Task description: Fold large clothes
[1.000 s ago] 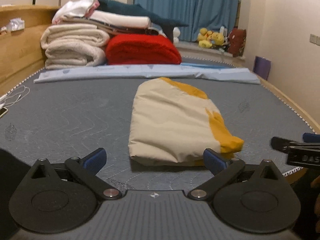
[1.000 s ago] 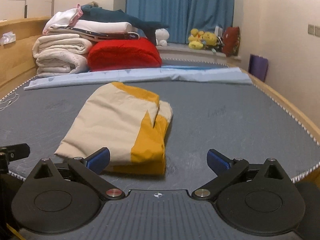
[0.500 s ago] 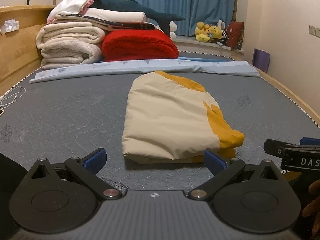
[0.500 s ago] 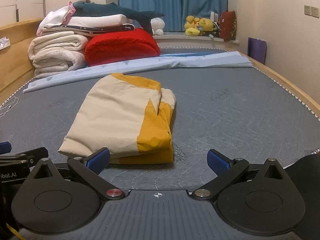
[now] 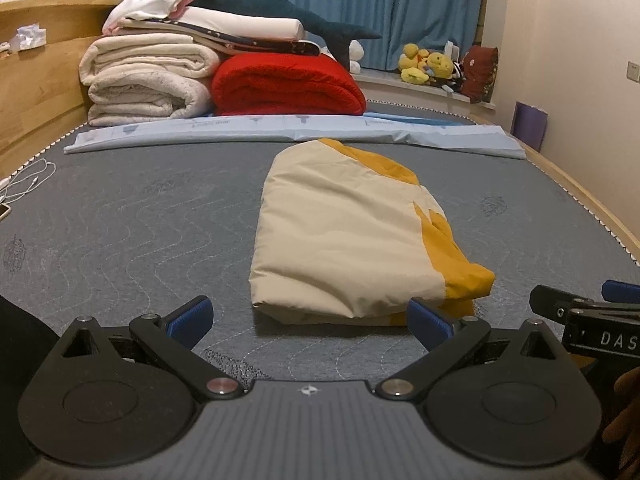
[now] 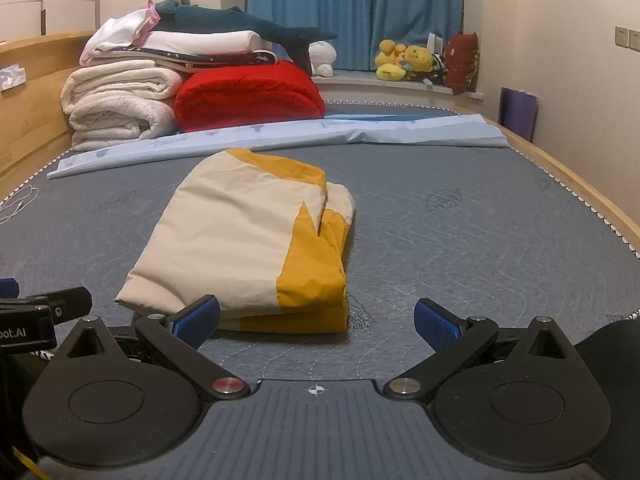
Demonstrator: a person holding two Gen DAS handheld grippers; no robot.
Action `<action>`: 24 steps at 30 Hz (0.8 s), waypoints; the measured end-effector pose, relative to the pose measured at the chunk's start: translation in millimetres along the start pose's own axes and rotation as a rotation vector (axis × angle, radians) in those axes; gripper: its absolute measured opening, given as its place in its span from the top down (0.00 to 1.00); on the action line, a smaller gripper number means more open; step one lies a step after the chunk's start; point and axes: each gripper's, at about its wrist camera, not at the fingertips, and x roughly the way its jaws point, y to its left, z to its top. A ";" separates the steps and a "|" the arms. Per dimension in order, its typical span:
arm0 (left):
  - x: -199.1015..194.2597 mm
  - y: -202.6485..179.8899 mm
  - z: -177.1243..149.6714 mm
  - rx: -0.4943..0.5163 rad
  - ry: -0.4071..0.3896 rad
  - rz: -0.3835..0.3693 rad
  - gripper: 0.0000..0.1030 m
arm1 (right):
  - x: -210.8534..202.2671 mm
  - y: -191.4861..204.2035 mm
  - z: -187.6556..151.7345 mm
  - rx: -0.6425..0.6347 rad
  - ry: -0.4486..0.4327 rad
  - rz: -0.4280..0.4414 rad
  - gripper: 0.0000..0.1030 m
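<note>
A cream-and-yellow garment (image 5: 344,240) lies folded in a compact bundle on the grey mattress (image 5: 120,232), just beyond the left gripper (image 5: 308,314) and right gripper (image 6: 318,316), both with jaws spread wide and empty. Any final tidying likely calls for squaring the loose yellow edge without disturbing the layers.

Folded white blankets (image 5: 148,80) and a red blanket (image 5: 286,86) are being kept at the mattress's (image 5: 120,220) far end, a shark plush (image 6: 248,24) lying on top; a pale-blue sheet (image 6: 360,130) is stretched across in front.
</note>
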 end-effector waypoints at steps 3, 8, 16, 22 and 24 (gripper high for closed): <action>-0.4 -1.2 -0.8 0.013 -0.005 -0.002 0.00 | 0.5 0.3 0.5 0.002 0.003 -0.001 0.01; -0.7 -1.3 -1.6 0.023 -0.010 -0.008 0.00 | 0.6 1.7 1.1 0.002 0.003 -0.002 0.01; -1.1 -1.5 -2.0 0.026 -0.008 -0.012 0.00 | 0.7 0.3 0.8 0.002 0.003 0.000 0.01; -1.4 -2.4 -2.1 0.026 -0.008 -0.014 0.00 | 1.4 1.2 0.9 0.000 0.002 -0.001 0.01; -1.8 -2.6 -2.2 0.028 -0.008 -0.014 0.00 | 1.4 1.1 1.0 0.001 0.002 0.000 0.01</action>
